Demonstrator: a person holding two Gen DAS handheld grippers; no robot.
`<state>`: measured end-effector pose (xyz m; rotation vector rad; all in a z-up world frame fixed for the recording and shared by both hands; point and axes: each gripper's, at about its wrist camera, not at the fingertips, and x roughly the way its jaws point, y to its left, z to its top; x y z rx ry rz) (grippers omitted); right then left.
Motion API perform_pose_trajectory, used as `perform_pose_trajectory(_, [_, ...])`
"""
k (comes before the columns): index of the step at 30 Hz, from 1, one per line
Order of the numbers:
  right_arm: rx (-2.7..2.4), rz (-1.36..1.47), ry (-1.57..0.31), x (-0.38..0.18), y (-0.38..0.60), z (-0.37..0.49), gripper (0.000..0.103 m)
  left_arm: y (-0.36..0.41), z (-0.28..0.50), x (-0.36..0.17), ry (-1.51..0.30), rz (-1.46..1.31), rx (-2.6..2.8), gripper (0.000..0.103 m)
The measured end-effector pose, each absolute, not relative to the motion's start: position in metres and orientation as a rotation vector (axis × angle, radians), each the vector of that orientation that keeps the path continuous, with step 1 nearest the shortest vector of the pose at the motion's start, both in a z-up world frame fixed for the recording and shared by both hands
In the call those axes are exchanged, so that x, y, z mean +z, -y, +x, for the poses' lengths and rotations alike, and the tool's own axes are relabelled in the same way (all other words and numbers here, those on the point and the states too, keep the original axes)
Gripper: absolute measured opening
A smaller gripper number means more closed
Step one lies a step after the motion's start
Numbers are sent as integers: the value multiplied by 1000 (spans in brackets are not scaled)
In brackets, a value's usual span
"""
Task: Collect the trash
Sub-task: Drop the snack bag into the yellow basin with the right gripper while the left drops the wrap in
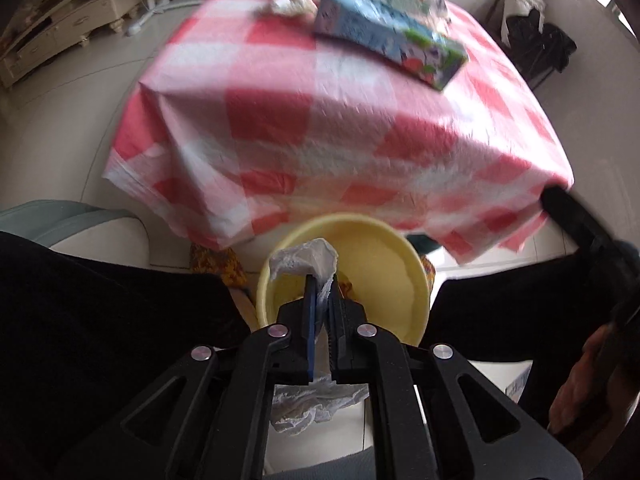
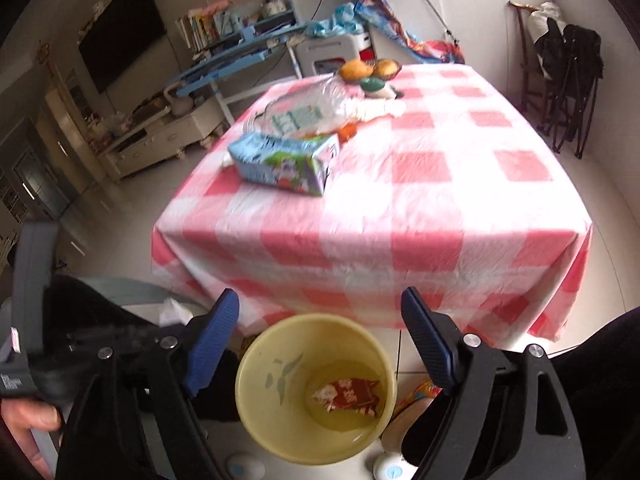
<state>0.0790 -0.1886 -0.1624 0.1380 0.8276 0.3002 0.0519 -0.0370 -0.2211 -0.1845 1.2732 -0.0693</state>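
My left gripper (image 1: 320, 280) is shut on a crumpled white tissue (image 1: 304, 258) and points down over the yellow bin (image 1: 384, 256) on the floor in front of the table. More of the tissue bulges out behind the jaws. In the right wrist view my right gripper (image 2: 320, 312) stands open above the same yellow bin (image 2: 256, 364), nothing between its blue pads (image 2: 212, 348). A red wrapper (image 2: 348, 394) lies at the bin's bottom. On the table lie a blue milk carton (image 2: 286, 162), a clear plastic bag (image 2: 308, 110) and another tissue (image 1: 290, 0).
The table wears a red-and-white checked cloth (image 2: 420, 200). Fruit (image 2: 368, 70) sits at its far end. A person's dark-clothed legs (image 1: 100, 300) flank the bin. A TV cabinet (image 2: 160, 140) stands to the left, dark chairs (image 2: 568, 80) to the right.
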Motion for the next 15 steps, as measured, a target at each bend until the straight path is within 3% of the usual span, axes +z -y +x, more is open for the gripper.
perform_pose_trajectory(4, [240,117,-756,-143,203,113,88,47,48,-225,-1294,-129,-86,19])
perform_pose_trajectory(6, [203,120,-735,-135,214,137,90,40,48,-215,-1243,-170,-79,37])
perform_pose_trajectory(7, [183,115,-729,-133,220,149,90,36,47,-209,-1205,-194,-67,40])
perform_pose_trajectory(12, [105,77,-807,-147,243,229,91,22,44,-182,-1031,-267,-19,52])
perform_pose_trajectory(15, [65,83,-866,-163,251,263,91,20,44,-173,-970,-269,9,52])
